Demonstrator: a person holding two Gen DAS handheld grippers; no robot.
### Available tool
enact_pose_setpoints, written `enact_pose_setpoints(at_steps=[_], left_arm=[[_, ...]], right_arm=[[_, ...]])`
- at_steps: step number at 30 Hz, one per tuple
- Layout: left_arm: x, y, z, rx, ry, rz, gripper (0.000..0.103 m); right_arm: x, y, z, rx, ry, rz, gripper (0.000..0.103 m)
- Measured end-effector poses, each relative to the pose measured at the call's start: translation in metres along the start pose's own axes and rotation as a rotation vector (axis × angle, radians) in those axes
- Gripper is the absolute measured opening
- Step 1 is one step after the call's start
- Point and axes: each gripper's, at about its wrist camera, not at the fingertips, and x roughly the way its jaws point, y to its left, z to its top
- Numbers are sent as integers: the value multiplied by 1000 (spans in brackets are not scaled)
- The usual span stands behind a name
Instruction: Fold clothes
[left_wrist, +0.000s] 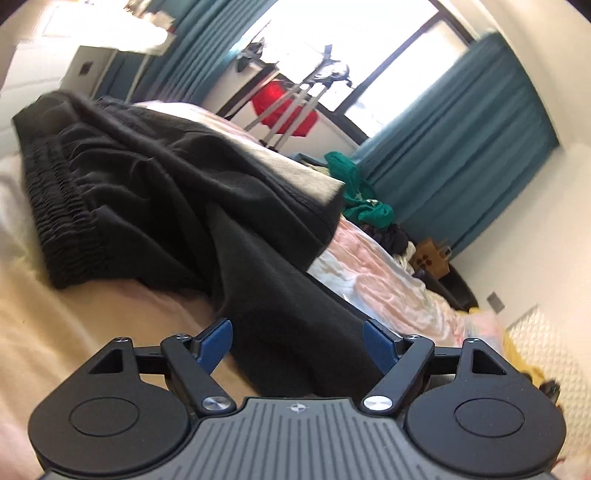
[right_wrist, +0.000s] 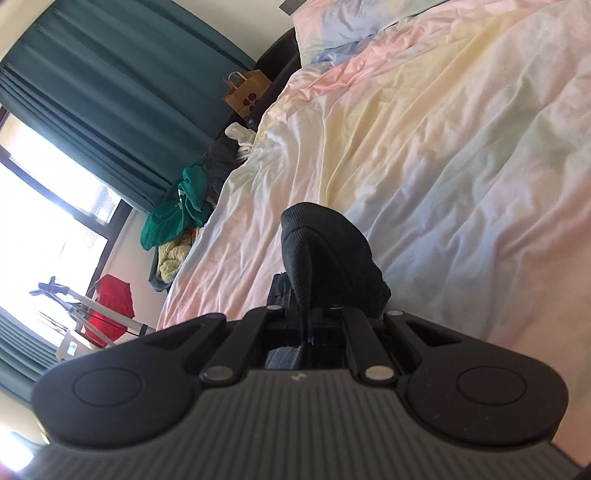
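Note:
Black trousers (left_wrist: 177, 206) with a gathered elastic waistband lie spread on the pastel bed cover (left_wrist: 388, 280) in the left wrist view. One dark leg runs down between the blue fingers (left_wrist: 218, 343) of my left gripper (left_wrist: 297, 343), which stands open; the pads do not press the cloth. In the right wrist view my right gripper (right_wrist: 308, 326) is shut on a fold of the black trousers (right_wrist: 325, 251), which bulges up in front of the jaws above the bed cover (right_wrist: 443, 166).
Teal curtains (left_wrist: 461, 147) frame a bright window. A drying rack (left_wrist: 291, 107) with a red garment stands by it. A pile of green and other clothes (right_wrist: 181, 206) and a brown paper bag (right_wrist: 245, 92) sit beside the bed. A white quilted item (left_wrist: 543, 354) lies at right.

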Motion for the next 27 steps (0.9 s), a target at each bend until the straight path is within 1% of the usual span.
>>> enact_pose_setpoints(at_steps=[2, 4, 6, 10, 12, 13, 14, 15, 16, 18, 20, 23, 26, 27], left_arm=[[8, 29, 10, -193, 2, 26, 83], [21, 62, 14, -409, 5, 31, 83], [34, 86, 16, -560, 8, 21, 83], [52, 111, 27, -695, -35, 41, 82], [52, 116, 32, -726, -91, 52, 78], [51, 119, 35, -741, -113, 62, 66], [52, 123, 36, -761, -114, 87, 47], [53, 129, 37, -792, -104, 109, 35], [53, 134, 37, -821, -91, 122, 21], [50, 137, 41, -826, -73, 110, 17], [40, 122, 54, -718, -69, 133, 8], [10, 94, 78, -571, -101, 132, 5], [-29, 76, 108, -481, -155, 147, 4], [-44, 73, 118, -469, -176, 162, 4]], right_arm=[[1, 0, 2, -3, -17, 15, 5], [2, 2, 3, -16, -34, 29, 5], [4, 2, 5, -9, -51, 43, 5], [8, 1, 8, 16, -74, 46, 5], [11, -1, 9, 21, -70, 42, 5], [13, -4, 9, 27, -67, 39, 5], [15, -5, 10, 27, -67, 33, 5], [16, -7, 9, 28, -67, 25, 5], [18, -9, 9, 29, -67, 17, 5], [21, -11, 8, 29, -66, 1, 5], [22, -13, 8, 28, -65, -5, 5], [20, -16, 10, 40, -74, 0, 6], [19, -24, 13, 65, -83, -12, 5], [19, -27, 14, 73, -85, -18, 5]])
